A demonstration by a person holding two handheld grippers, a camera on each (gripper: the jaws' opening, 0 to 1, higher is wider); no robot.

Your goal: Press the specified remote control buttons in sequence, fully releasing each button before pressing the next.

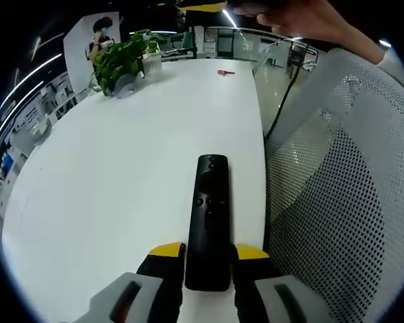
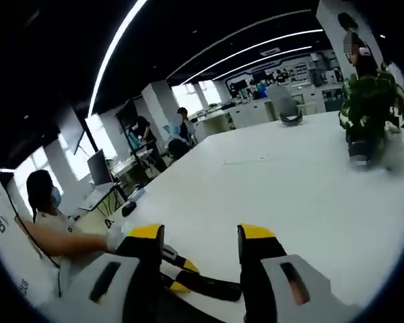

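Observation:
A black remote control (image 1: 211, 202) lies lengthwise on the white table (image 1: 121, 175), buttons facing up. My left gripper (image 1: 209, 252) is shut on its near end, one yellow-tipped jaw on each side. At the top edge of the left gripper view, a hand (image 1: 303, 20) holds the other gripper high above the table's far end. In the right gripper view my right gripper (image 2: 200, 235) is open and up in the air with nothing between its jaws. Below it, the remote (image 2: 212, 288) shows as a dark bar beside yellow jaw tips.
A potted plant (image 1: 121, 60) stands at the table's far left corner, and a small red object (image 1: 225, 72) lies near the far edge. A white mesh chair (image 1: 343, 188) sits close to the table's right edge. People sit at desks (image 2: 148, 138) in the background.

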